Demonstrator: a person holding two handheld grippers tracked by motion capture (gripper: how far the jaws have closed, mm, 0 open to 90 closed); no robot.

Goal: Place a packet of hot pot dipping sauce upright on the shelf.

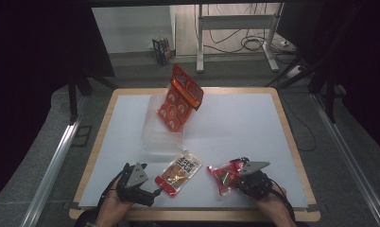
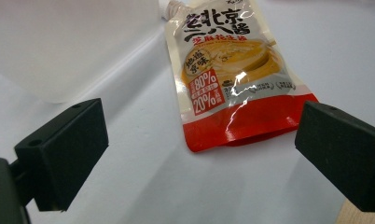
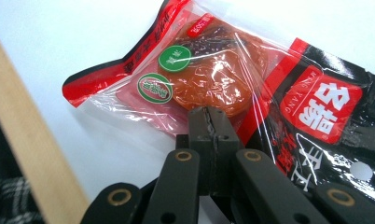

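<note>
A red and black snack packet (image 1: 222, 175) (image 3: 223, 79) with a clear window lies near the table's front edge, right of centre. My right gripper (image 1: 236, 178) (image 3: 209, 113) is shut, its tips pinching the packet's film at the side nearest me. An orange and red sauce pouch (image 1: 178, 173) (image 2: 227, 70) lies flat in the front middle. My left gripper (image 1: 153, 193) (image 2: 199, 154) stands open just short of the pouch's red bottom edge, nothing between its pads.
A clear plastic box (image 1: 155, 135) (image 2: 59, 46) sits behind the pouch, with an orange multi-pack (image 1: 179, 100) leaning upright in it. The white table top (image 1: 240, 127) has a wooden rim (image 3: 31, 154) close to both grippers.
</note>
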